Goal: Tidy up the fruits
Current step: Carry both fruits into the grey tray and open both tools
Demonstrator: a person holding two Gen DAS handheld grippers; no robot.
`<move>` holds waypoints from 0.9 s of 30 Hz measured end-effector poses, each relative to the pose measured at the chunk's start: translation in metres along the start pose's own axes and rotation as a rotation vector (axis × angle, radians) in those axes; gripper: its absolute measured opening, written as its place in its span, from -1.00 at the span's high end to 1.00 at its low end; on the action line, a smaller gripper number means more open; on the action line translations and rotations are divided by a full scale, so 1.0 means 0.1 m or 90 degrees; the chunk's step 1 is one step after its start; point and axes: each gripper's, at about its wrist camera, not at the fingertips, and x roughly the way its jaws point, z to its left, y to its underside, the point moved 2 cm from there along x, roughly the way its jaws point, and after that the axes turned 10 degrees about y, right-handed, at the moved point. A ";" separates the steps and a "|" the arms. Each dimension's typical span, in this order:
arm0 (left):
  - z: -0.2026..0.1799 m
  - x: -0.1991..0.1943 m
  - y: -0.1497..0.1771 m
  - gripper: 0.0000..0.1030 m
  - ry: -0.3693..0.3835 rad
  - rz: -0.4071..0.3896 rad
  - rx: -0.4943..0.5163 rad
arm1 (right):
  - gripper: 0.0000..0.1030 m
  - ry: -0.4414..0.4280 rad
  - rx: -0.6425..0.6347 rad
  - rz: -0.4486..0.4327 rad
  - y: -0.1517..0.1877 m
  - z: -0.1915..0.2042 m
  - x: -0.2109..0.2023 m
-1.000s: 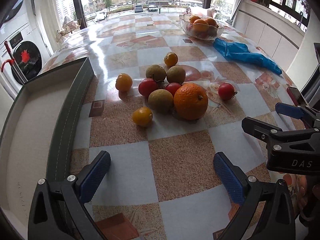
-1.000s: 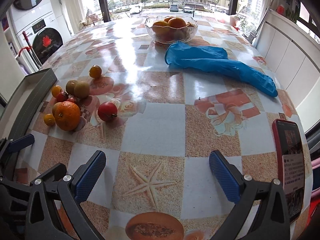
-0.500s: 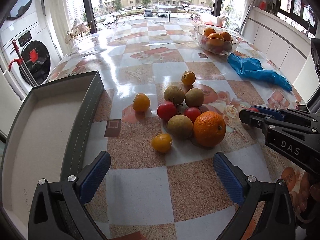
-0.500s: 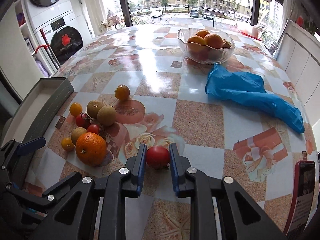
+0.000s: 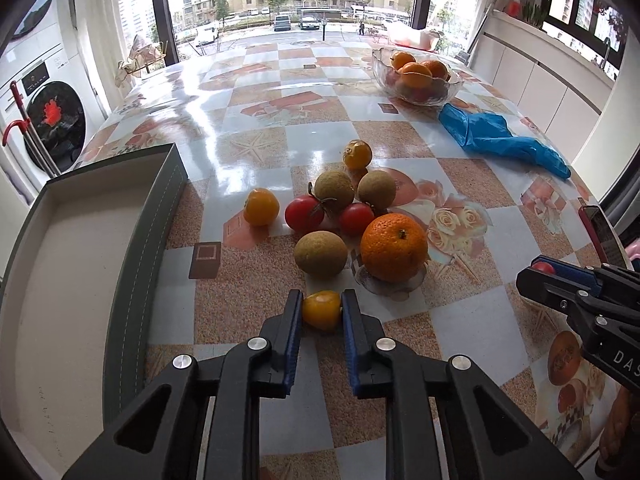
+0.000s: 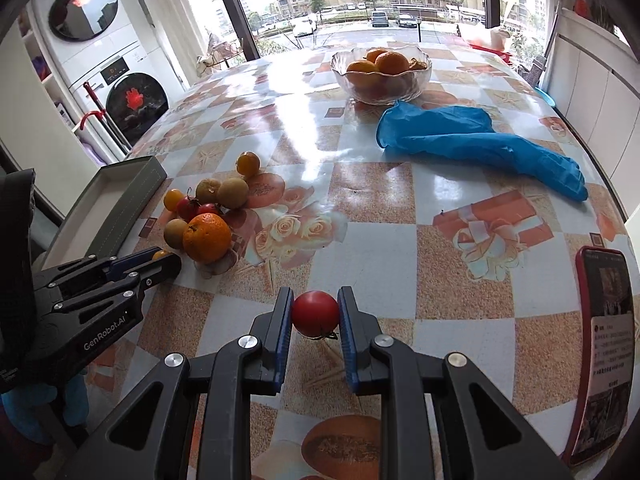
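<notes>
2 fruits are already pinched, a small yellow fruit (image 5: pixel 321 310) in the left gripper (image 5: pixel 321 312) and a red tomato (image 6: pixel 315 313) in the right gripper (image 6: pixel 315 314), and the open grey tray (image 5: pixel 160 216) lies just left of the left gripper, which is the nearer 1.

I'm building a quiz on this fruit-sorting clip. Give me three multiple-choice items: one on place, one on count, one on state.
1. Where is the blue glove?
A. in the tray
B. on the table beside the glass bowl
C. under the phone

2. How many brown round fruits lie in the pile?
A. one
B. three
C. five

3. What does the left gripper hold?
A. the small yellow fruit
B. the big orange
C. nothing

Answers:
1 B, the glove lies just in front of the bowl.
2 B, three show in the left wrist view.
3 A, both fingers press its sides.
</notes>
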 end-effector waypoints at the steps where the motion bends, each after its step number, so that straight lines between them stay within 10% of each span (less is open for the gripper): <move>1: -0.01 -0.03 0.03 0.60 0.003 0.002 -0.003 | 0.53 -0.001 0.000 0.003 0.04 0.00 -0.01; 13: 0.17 -0.88 0.16 0.60 0.023 -0.080 -0.037 | 0.53 -0.031 -0.028 0.014 0.07 0.40 -0.23; 27: 1.35 -1.26 0.46 0.60 -0.101 -0.134 -0.159 | 0.53 -0.100 -0.167 0.033 -0.13 1.86 -0.30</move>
